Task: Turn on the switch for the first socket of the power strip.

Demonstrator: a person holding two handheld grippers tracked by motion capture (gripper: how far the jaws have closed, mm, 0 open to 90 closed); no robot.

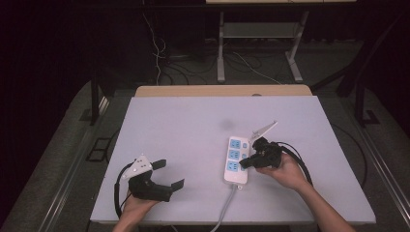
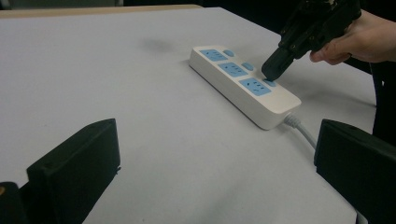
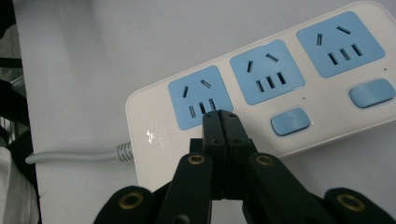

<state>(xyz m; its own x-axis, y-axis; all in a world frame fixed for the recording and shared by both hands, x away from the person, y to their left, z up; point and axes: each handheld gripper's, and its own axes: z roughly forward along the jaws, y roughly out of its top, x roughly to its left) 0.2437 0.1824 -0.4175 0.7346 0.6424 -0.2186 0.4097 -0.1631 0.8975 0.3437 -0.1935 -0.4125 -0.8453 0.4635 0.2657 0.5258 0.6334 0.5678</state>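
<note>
On the left side of the white table [image 1: 183, 130] I see my left gripper [image 1: 167, 174], held low near the front edge by my left hand [image 1: 138, 205]. Its two black jaws are spread wide apart and nothing sits between them. In the left gripper view those jaws stand far out at each side, and the bare table top lies between them. Going right, I come to the power strip [image 1: 237, 159]. It is white, it lies flat on the table a bit right of the middle, and it has three blue sockets in a row with small blue buttons beside them. Its grey cord [image 1: 227, 205] runs off the near end toward the front edge of the table. Next comes my right gripper [image 1: 245, 162], held by my right hand [image 1: 285, 171]. Its jaws are pressed tight together and hold nothing. In the right gripper view the closed tip sits right over the power strip, by the socket nearest the cord [image 3: 200, 97]. In the left gripper view that tip comes down on a blue button [image 2: 270, 82] next to that socket, and it looks like it is touching it.
</note>
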